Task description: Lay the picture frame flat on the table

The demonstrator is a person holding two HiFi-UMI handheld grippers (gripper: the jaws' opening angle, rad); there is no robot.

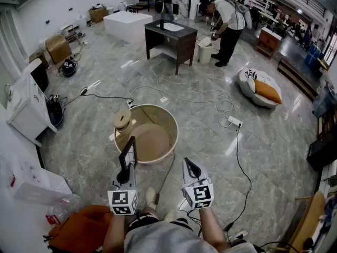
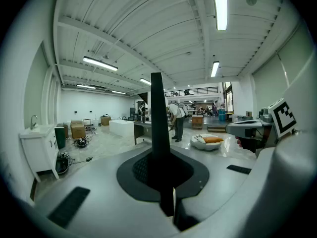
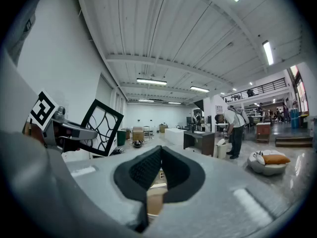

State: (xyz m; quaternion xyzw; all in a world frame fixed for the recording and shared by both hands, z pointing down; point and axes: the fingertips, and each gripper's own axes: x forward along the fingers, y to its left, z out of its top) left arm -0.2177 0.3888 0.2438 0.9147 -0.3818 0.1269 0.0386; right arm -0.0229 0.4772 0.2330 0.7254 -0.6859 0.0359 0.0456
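The frame [image 1: 128,153] stands up on its edge in the left gripper [image 1: 126,174], whose 2 fingers are squeezed shut on its bottom. It points up, close to the near rim of the round table [image 1: 172,136]. The left gripper view shows only its thin black side. The right gripper view shows its face, a tipped square with curly black lines. The right gripper [image 1: 188,165] is closed with nothing in it.
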